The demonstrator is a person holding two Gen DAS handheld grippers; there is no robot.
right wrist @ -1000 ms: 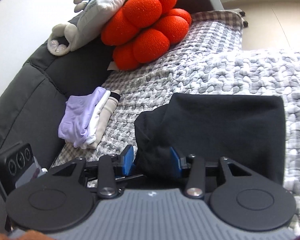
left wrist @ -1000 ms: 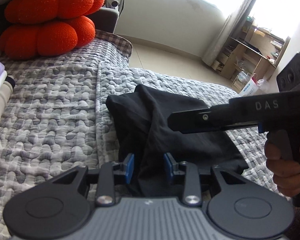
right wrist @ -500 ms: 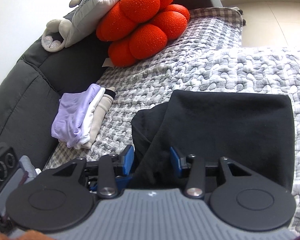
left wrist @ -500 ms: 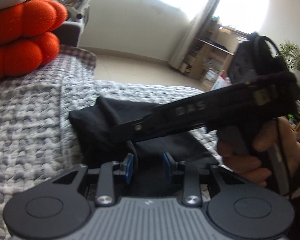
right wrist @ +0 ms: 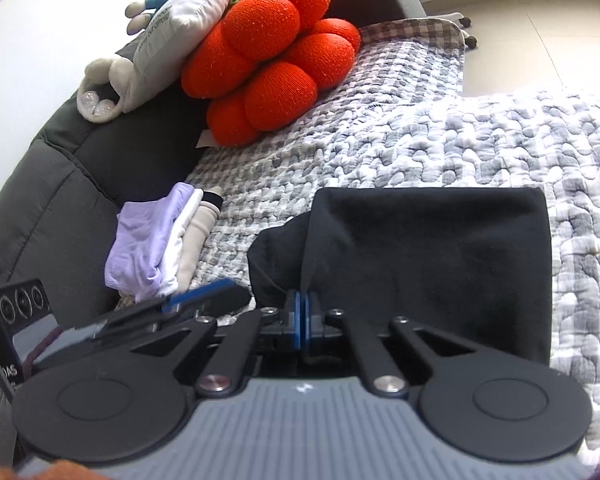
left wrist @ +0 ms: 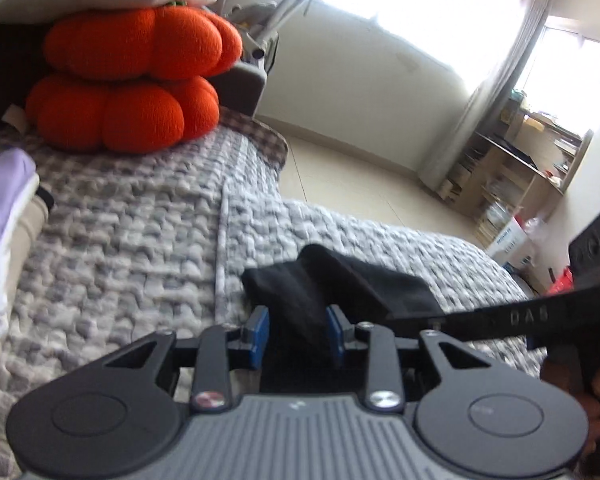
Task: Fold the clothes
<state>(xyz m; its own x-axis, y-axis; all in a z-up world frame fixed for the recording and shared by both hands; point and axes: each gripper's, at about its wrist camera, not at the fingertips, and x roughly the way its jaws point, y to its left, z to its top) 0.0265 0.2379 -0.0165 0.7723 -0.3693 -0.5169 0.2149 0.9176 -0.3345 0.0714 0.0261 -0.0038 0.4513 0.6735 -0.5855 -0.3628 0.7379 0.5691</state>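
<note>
A black garment (right wrist: 420, 260) lies folded into a rectangle on the grey quilted cover (right wrist: 460, 136), with a bunched part at its left end. My right gripper (right wrist: 302, 312) is shut, its blue pads pinching the garment's near edge beside that bunch. In the left wrist view the same garment (left wrist: 364, 284) rises as a thick fold between the blue pads of my left gripper (left wrist: 297, 332), which grips it. One finger (left wrist: 480, 320) of the right gripper reaches in from the right, held by a hand (left wrist: 580, 384).
Orange pumpkin cushions (right wrist: 272, 52) and a white pillow sit against the dark sofa back (right wrist: 40, 200). A stack of folded lilac, white and beige clothes (right wrist: 160, 244) lies left of the garment. Beyond the quilt's far edge are floor and wooden shelves (left wrist: 520, 160).
The right gripper's jaws have come together on the garment's near edge. The left gripper's view swung and lifted a little, with the black fold still between its pads.
</note>
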